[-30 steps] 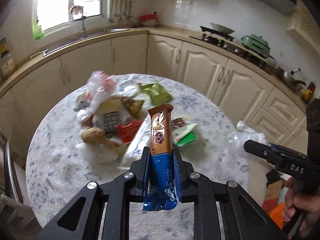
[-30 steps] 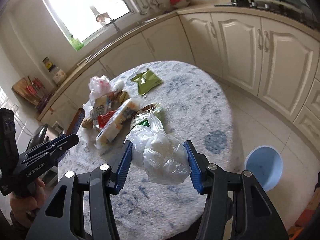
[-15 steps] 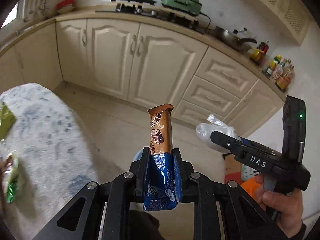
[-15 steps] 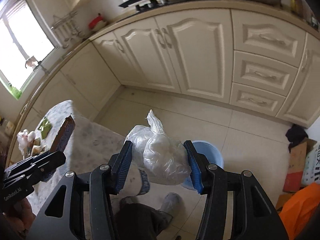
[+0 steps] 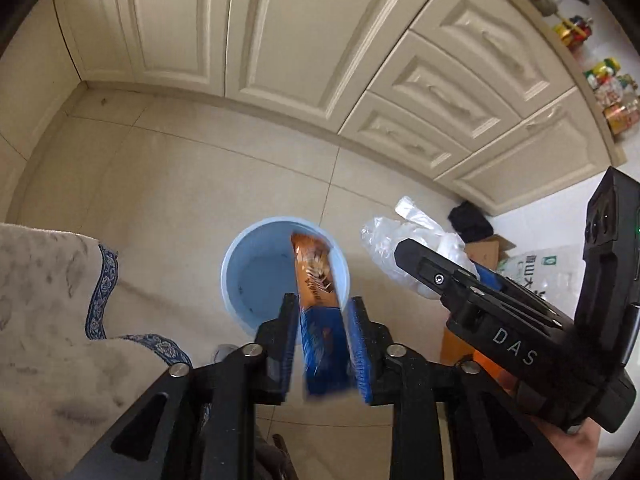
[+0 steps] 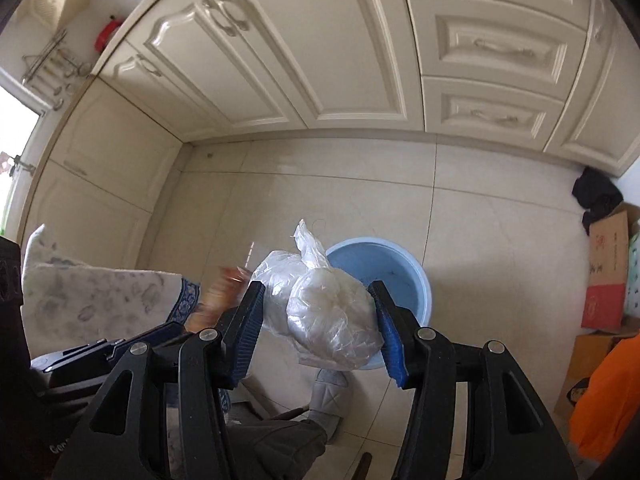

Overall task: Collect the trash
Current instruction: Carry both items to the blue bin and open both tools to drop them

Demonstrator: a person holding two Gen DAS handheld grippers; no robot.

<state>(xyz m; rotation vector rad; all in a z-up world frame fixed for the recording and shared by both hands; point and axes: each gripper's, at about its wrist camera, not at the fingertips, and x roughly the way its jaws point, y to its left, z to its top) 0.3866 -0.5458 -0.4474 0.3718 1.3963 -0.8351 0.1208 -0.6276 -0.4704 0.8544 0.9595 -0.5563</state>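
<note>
Between the blue pads of the left hand-held gripper [image 5: 322,304], a brown-and-blue snack wrapper [image 5: 316,280], upright and smeared with blur. Jaws spread, daylight showing between the left pad and the wrapper. Directly under it, the open mouth of a light blue bin [image 5: 228,276], standing on the pale tiled floor [image 5: 180,180]. Off to the left, the edge of the table [image 5: 40,280] under a grey marbled cloth with blue trim.

Over on the right hand-held gripper [image 6: 318,292], pads pressed in on a crumpled clear plastic bag [image 6: 328,312], knotted top poking up. Hanging near the bin's rim, partly over it from this angle. Below, a grey slipper [image 6: 330,396] on the tiles. Beyond the bin, cream cabinets [image 5: 280,40] curving round; far right, a cardboard box [image 6: 608,272] and a dark bundle of cloth [image 6: 596,196] beside the cabinet base.
</note>
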